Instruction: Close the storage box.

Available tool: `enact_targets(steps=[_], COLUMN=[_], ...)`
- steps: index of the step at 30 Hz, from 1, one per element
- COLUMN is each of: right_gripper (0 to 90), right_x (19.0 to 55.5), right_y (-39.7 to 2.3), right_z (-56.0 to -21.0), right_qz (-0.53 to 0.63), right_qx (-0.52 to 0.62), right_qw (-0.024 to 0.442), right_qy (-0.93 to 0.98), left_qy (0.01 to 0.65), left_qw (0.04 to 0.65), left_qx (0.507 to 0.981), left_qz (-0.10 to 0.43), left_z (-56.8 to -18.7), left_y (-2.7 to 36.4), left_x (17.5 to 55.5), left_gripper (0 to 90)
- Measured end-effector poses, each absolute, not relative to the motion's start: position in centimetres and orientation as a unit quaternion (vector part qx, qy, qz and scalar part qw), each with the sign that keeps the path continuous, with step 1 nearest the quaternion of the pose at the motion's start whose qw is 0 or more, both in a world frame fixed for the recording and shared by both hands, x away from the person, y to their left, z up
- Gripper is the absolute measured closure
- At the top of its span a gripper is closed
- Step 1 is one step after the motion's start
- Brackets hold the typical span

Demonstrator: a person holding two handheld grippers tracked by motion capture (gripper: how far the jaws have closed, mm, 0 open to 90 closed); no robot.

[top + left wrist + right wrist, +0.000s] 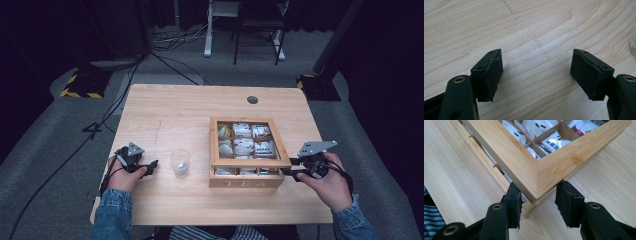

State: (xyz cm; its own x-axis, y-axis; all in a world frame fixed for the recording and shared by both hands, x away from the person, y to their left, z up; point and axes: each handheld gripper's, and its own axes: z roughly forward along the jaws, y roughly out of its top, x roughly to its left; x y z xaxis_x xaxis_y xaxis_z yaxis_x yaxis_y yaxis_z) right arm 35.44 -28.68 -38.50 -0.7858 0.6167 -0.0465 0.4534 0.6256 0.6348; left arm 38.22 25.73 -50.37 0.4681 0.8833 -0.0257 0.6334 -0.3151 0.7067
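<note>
I am seeing one tea box (248, 152) sitting right of one cup (180, 162) on the surface (165, 110); my right tongs (537, 198) are clamping its lid corner (lid slightly raised), my left tongs (536, 75) are gaping empty.

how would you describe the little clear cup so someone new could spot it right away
On the wooden table, look just left of the wooden tea box. The clear cup stands there alone, the one see-through thing between the box and the left gripper.

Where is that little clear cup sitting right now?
In the high view the clear cup stands on the wooden table, between the left gripper and the tea box.
</note>
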Motion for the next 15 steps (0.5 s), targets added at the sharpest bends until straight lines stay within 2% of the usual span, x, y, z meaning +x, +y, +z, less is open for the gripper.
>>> enact_targets(steps=[15], right_gripper=[56.2], right_x=[35.5], right_y=[-28.33], right_z=[-39.09], right_qz=[0.281], right_qx=[0.3], right_qw=[0.109], right_qy=[0.905], left_qy=[0.481], left_qw=[0.334], left_qx=[0.789], left_qz=[0.187], left_z=[-50.37], left_y=[25.73], left_x=[38.22], left_gripper=[26.6])
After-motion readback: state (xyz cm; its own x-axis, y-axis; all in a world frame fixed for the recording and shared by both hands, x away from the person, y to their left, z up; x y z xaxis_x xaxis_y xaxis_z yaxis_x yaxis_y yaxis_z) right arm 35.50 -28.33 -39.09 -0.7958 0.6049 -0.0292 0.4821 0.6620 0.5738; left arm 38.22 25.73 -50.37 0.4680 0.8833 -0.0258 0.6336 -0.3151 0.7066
